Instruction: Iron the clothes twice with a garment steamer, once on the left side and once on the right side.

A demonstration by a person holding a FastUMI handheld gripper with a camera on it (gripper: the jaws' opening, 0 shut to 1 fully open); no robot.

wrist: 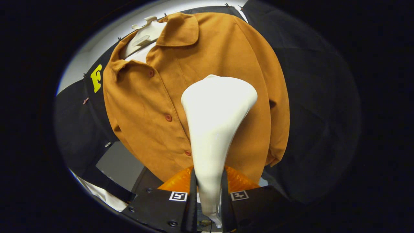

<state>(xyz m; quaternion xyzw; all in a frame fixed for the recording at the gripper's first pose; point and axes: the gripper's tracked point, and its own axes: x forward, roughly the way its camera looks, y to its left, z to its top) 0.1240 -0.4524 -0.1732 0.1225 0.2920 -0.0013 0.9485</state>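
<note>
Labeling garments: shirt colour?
Rust-orange shirt, plain, matching buttons; gripper view. Fingers clamp the steamer.

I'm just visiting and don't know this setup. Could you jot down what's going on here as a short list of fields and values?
garment: brown button-up jacket, hanging on a white hanger against the black cloth wall
tool: white garment steamer, its wide head pointing at the jacket
gripper: shut on the steamer's narrow handle, one finger on each side
steamer position: in front of the jacket, just beside the row of buttons
contact with fabric: cannot tell
</note>
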